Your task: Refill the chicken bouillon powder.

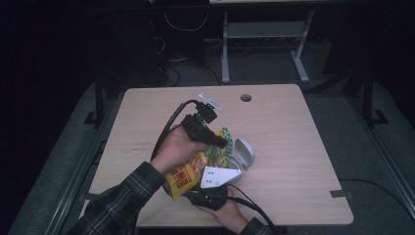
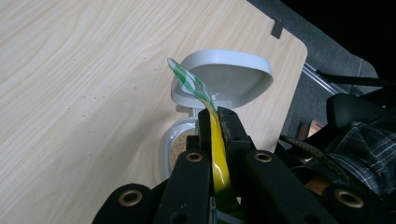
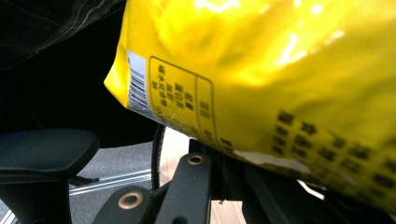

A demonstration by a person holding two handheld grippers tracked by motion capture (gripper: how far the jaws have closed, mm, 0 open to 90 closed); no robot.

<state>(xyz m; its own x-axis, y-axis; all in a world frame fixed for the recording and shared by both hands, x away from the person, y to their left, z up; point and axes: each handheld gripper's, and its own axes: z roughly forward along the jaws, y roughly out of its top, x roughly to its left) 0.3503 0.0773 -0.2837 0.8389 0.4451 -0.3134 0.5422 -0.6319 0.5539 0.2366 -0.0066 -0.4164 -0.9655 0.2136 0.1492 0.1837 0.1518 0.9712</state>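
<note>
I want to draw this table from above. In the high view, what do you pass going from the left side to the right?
Sleeve → yellow bag → grey box lid → tape at the table's right edge.

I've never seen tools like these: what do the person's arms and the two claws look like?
Both claws are black. The left claw trails a thick black cable and carries a grey plate on top; the right claw bears a grey three-cornered plate with small dark holes. The jaw arms show brass-ringed holes. The left sleeve is dark plaid.
</note>
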